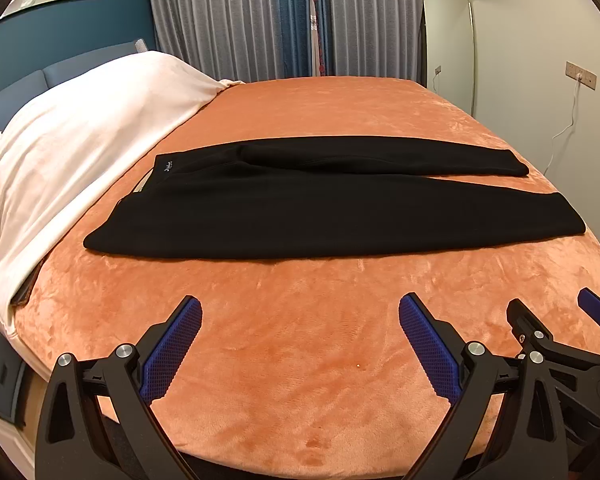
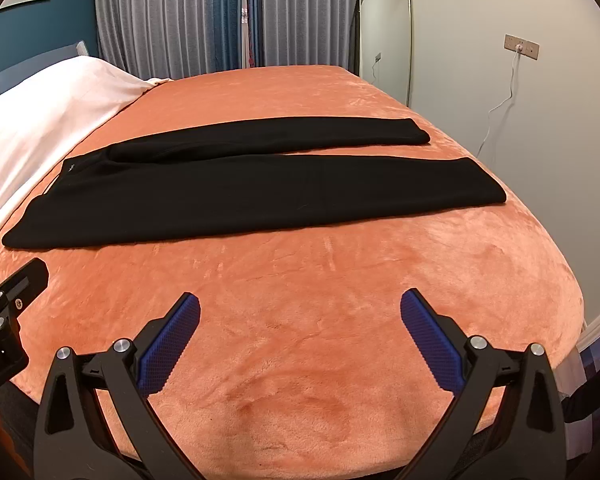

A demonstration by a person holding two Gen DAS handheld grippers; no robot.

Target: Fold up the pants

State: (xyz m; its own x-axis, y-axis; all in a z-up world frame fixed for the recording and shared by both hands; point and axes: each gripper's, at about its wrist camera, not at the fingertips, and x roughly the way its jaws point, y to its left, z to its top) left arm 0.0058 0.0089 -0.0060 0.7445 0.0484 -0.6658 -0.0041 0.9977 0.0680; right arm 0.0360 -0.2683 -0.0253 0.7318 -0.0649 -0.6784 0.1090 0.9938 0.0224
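Note:
Black pants point(image 1: 300, 208) lie flat across the orange bed cover point(image 1: 300, 360), waistband to the left, both legs stretched to the right, slightly apart. They also show in the right wrist view point(image 2: 220, 188). My left gripper point(image 1: 300, 312) is open and empty, above the cover in front of the pants. My right gripper point(image 2: 300, 308) is open and empty, also short of the pants, nearer the leg ends. The right gripper also shows in the left wrist view point(image 1: 556, 320) at the right edge.
A white blanket point(image 1: 80, 152) covers the head of the bed at left. Curtains point(image 1: 280, 20) hang behind. A mirror point(image 1: 448, 48) leans on the wall at right, with a wall socket and cable point(image 1: 580, 76). The bed's right edge point(image 2: 560, 280) drops off.

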